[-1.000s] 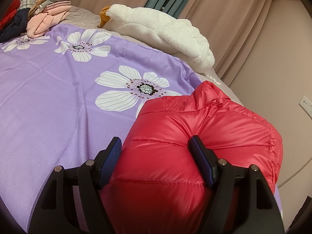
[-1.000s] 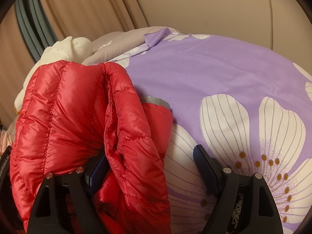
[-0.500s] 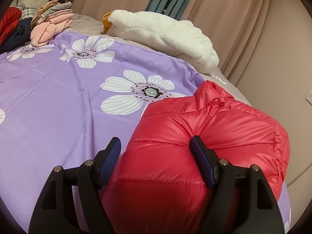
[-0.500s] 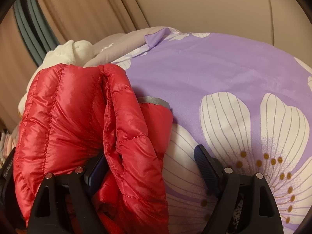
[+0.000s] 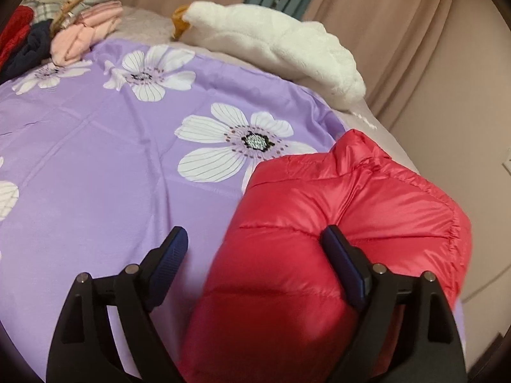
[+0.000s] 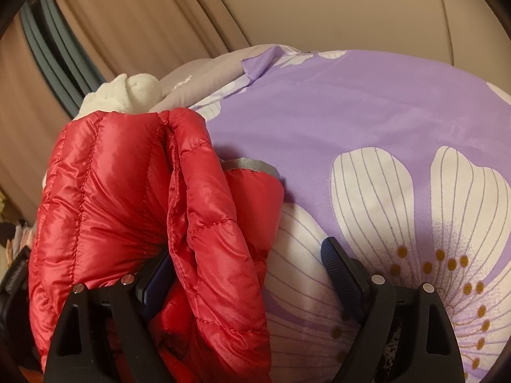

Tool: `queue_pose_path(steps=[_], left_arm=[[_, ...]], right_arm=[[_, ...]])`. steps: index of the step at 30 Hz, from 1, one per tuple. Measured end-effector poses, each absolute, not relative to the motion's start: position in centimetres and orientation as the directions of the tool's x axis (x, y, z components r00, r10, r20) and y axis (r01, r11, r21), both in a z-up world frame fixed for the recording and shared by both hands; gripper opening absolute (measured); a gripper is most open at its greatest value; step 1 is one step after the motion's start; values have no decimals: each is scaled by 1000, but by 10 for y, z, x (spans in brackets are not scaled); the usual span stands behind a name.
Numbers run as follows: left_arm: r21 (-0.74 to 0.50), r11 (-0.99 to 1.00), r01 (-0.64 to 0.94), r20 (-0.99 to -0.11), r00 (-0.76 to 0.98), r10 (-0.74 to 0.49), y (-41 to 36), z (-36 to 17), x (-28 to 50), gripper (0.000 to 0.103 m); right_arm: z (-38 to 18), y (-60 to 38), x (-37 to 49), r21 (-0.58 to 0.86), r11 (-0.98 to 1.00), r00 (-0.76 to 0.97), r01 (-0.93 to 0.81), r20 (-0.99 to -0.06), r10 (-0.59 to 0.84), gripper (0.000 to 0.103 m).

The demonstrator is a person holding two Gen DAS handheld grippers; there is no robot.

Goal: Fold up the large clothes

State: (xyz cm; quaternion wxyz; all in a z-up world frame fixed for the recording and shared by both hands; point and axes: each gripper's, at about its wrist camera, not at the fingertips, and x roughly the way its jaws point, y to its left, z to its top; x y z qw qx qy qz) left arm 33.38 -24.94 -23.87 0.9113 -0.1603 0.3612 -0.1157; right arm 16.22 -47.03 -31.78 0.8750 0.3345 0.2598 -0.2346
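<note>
A folded red puffer jacket [image 5: 351, 198] lies on the purple flowered bedsheet [image 5: 95, 175] near the bed's right edge. My left gripper [image 5: 255, 233] stands around its near end and its jaws are opening. The left pad is clear of the fabric over bare sheet, while the right pad still touches the jacket. In the right wrist view the jacket [image 6: 111, 191] bulges up at the left, with a grey-trimmed flap [image 6: 249, 166] beside it. My right gripper [image 6: 247, 252] is open. A fold drapes over its left finger, and its right finger [image 6: 338, 265] stands apart over the sheet [image 6: 351, 121].
A white fluffy plush [image 5: 281, 38] lies along the far side of the bed. A pile of pink, navy and red clothes [image 5: 73, 38] sits at the far left corner. Beige curtains and a wall stand close behind the bed's right edge.
My left gripper's jaws have spread and its left pad has come off the jacket, which now sits against the right pad only. The right gripper and the jacket fold look almost unchanged.
</note>
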Motion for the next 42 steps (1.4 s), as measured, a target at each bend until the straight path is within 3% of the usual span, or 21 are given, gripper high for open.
queue_pose_path(steps=[6, 12, 14, 16, 17, 18, 21, 25, 29, 33, 39, 42], left_arm=[[-360, 917, 170, -637, 674, -375, -206, -229, 317, 85], [-590, 798, 121, -667, 483, -567, -179, -264, 333, 83], [-691, 717, 94, -626, 417, -659, -179, -272, 339, 82], [-817, 566, 106, -512, 318, -798, -184, -276, 348, 82], [-842, 526, 118, -481, 276, -832, -189, -276, 350, 84], [-855, 496, 153, -461, 215, -861, -201, -276, 353, 92], [-753, 581, 307, -541, 214, -814, -230, -269, 350, 100], [-847, 482, 224, -463, 133, -876, -240, -290, 361, 99], [-805, 520, 287, -492, 168, -854, -243, -283, 352, 88], [-725, 570, 387, -524, 228, -821, -250, -254, 332, 80], [-639, 602, 479, -506, 327, -798, -227, -202, 305, 79], [-565, 641, 519, -479, 426, -767, -203, -159, 288, 79]], right_arm=[[-317, -469, 167, 473, 664, 760, 580, -608, -231, 86], [-316, -470, 166, 480, 663, 764, 575, -605, -224, 86], [-316, -471, 166, 493, 661, 769, 566, -606, -206, 86], [-317, -473, 164, 509, 669, 772, 542, -616, -157, 86], [-319, -478, 154, 521, 673, 775, 525, -619, -125, 87], [-318, -479, 155, 549, 672, 781, 498, -620, -72, 87], [-317, -483, 160, 598, 657, 780, 459, -625, 24, 87], [-317, -480, 172, 616, 659, 774, 432, -628, 80, 87], [-330, -470, 195, 738, 613, 814, 282, -522, 254, 65], [-326, -462, 197, 775, 586, 841, 239, -467, 274, 52], [-286, -435, 192, 749, 644, 868, 155, -415, 274, 48], [-239, -402, 198, 683, 723, 878, 102, -403, 257, 48]])
